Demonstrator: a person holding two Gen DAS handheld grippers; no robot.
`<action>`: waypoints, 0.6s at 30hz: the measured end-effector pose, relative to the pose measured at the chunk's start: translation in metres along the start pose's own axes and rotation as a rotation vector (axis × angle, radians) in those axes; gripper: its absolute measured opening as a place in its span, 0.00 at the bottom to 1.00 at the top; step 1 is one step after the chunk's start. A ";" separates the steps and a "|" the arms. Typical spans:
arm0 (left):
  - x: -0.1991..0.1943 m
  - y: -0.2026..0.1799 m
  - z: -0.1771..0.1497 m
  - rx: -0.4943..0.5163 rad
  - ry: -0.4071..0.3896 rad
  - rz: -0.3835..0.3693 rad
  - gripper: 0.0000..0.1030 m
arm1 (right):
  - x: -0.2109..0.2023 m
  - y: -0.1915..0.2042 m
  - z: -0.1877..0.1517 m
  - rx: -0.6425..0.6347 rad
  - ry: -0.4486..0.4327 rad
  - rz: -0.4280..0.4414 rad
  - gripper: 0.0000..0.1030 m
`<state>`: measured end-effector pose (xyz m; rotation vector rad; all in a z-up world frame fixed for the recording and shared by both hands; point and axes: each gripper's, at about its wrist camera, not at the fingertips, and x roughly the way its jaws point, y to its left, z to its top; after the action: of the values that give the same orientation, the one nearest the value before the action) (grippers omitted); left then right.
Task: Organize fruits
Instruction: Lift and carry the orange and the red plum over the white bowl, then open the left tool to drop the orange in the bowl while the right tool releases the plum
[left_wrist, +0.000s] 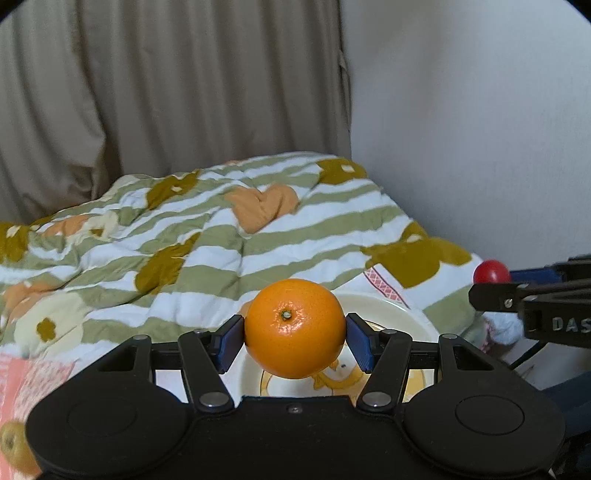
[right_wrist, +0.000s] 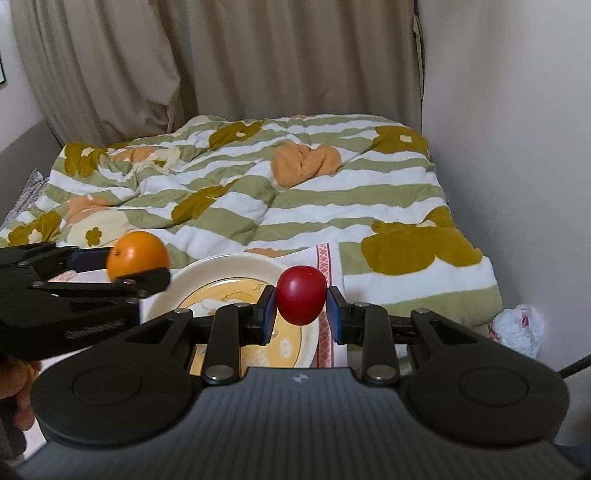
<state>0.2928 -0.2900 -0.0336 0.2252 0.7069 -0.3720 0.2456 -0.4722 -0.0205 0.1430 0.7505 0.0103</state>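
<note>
My left gripper (left_wrist: 294, 338) is shut on an orange (left_wrist: 294, 328), stem end toward the camera, held in the air over a cream plate (left_wrist: 399, 306) with a yellow picture. The right gripper (right_wrist: 301, 308) is shut on a small red fruit (right_wrist: 301, 295), also above that plate (right_wrist: 173, 291). In the right wrist view the left gripper (right_wrist: 136, 264) and its orange (right_wrist: 137, 256) come in from the left, over the plate's left rim. In the left wrist view the right gripper (left_wrist: 491, 286) with the red fruit (left_wrist: 492, 272) shows at the right edge.
The plate rests on a cloth with a red-patterned border (right_wrist: 325, 258), on a bed covered by a green-striped flowered quilt (right_wrist: 258, 192). A yellowish fruit (left_wrist: 14, 446) lies at the lower left. Beige curtains (left_wrist: 166, 85) and a white wall (left_wrist: 480, 129) stand behind. A crumpled white bag (right_wrist: 519, 326) lies right.
</note>
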 end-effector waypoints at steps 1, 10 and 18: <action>0.010 -0.001 0.001 0.011 0.011 -0.005 0.62 | 0.006 -0.002 0.001 0.004 0.007 -0.004 0.43; 0.072 -0.011 -0.005 0.109 0.090 -0.029 0.62 | 0.044 -0.019 0.002 0.043 0.063 -0.038 0.43; 0.092 -0.022 -0.012 0.167 0.125 -0.057 0.63 | 0.050 -0.024 0.002 0.056 0.071 -0.064 0.43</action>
<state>0.3407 -0.3300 -0.1061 0.3900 0.8067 -0.4747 0.2826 -0.4931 -0.0567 0.1723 0.8263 -0.0671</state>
